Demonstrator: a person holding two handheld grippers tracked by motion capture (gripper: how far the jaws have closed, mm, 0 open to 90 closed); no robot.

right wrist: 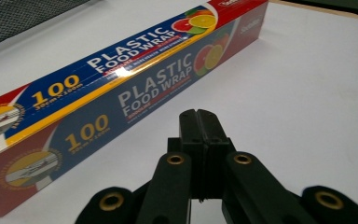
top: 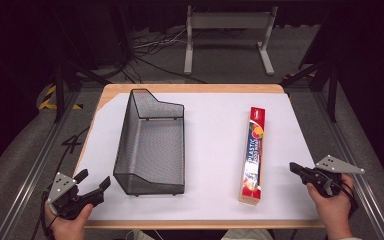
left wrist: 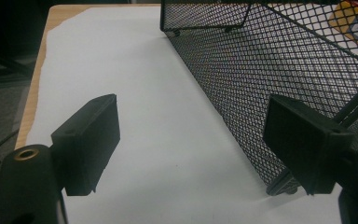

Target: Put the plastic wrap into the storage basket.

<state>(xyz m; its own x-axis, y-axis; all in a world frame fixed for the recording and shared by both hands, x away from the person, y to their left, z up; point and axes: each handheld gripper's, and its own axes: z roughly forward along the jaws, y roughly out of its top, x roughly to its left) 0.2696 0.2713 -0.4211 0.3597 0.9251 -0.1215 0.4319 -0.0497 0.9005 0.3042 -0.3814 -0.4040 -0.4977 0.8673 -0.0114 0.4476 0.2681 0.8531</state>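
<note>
A long box of plastic food wrap (top: 253, 154) (right wrist: 121, 79) lies lengthwise on the white sheet, right of centre. A black wire-mesh basket (top: 150, 145) (left wrist: 270, 79) stands left of centre, empty as far as I see. My left gripper (top: 91, 183) (left wrist: 193, 140) rests at the near left corner, its jaws wide apart with nothing between them; the basket's near corner sits just beyond its right jaw. My right gripper (top: 293, 167) (right wrist: 198, 116) hovers at the near right, a short way from the box's side, jaws pressed together and empty.
A white sheet (top: 215, 125) covers most of the wooden table (top: 190, 88). Metal frame rails (top: 35, 165) run along both sides of the table. Beyond the far edge are cables and a white stand (top: 227, 35) on the floor.
</note>
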